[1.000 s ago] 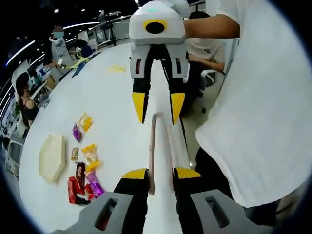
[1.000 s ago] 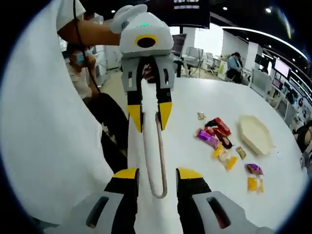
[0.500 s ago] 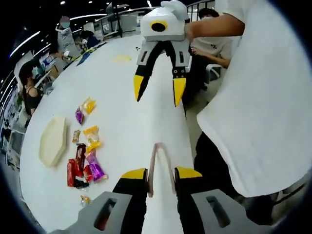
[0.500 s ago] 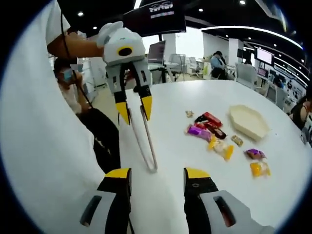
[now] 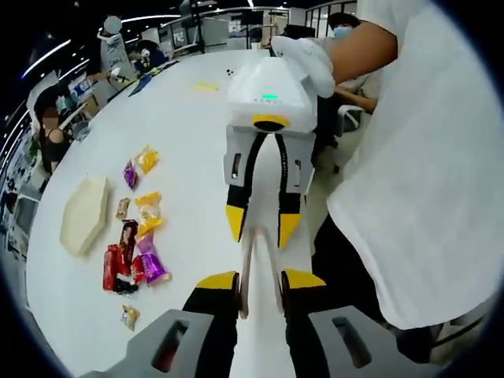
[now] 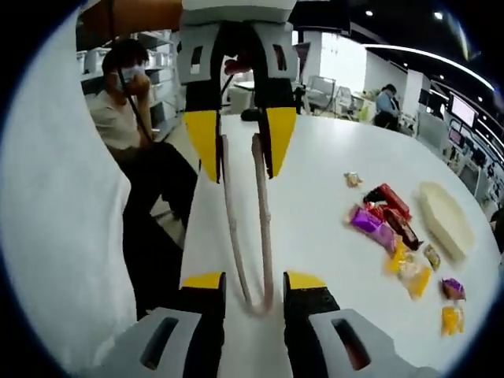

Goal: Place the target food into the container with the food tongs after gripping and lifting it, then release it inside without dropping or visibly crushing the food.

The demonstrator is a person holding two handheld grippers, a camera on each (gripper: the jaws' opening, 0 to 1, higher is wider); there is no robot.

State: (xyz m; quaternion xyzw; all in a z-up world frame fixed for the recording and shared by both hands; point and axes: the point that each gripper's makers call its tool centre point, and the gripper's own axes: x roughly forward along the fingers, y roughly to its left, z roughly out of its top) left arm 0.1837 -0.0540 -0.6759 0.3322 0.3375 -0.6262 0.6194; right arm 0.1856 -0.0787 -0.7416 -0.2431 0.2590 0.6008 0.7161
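Note:
Rose-coloured food tongs (image 5: pixel 246 264) are held up over the white table's edge. My left gripper (image 5: pixel 260 280) is shut on the two arms near their tips. In the right gripper view the tongs (image 6: pixel 263 213) run from the left gripper (image 6: pixel 240 157) down to their bend. That bend sits between the jaws of my right gripper (image 6: pixel 254 282), which stands open with a thin gap on each side. From the left gripper view, the right gripper (image 5: pixel 261 224) faces me closely. Wrapped snacks (image 5: pixel 130 260) (image 6: pixel 386 224) lie beside a cream hexagonal container (image 5: pixel 83 213) (image 6: pixel 445 220).
The person's white shirt (image 5: pixel 425 157) is close on one side, at the table's rounded edge. A seated person (image 6: pixel 126 102) is just past that edge. Other people sit at the far side of the table (image 5: pixel 189 150).
Half a second ago the right gripper had drawn back from the tongs with wider jaws. Now it has come in close again, jaws narrower, around the bend. The left gripper kept its hold throughout.

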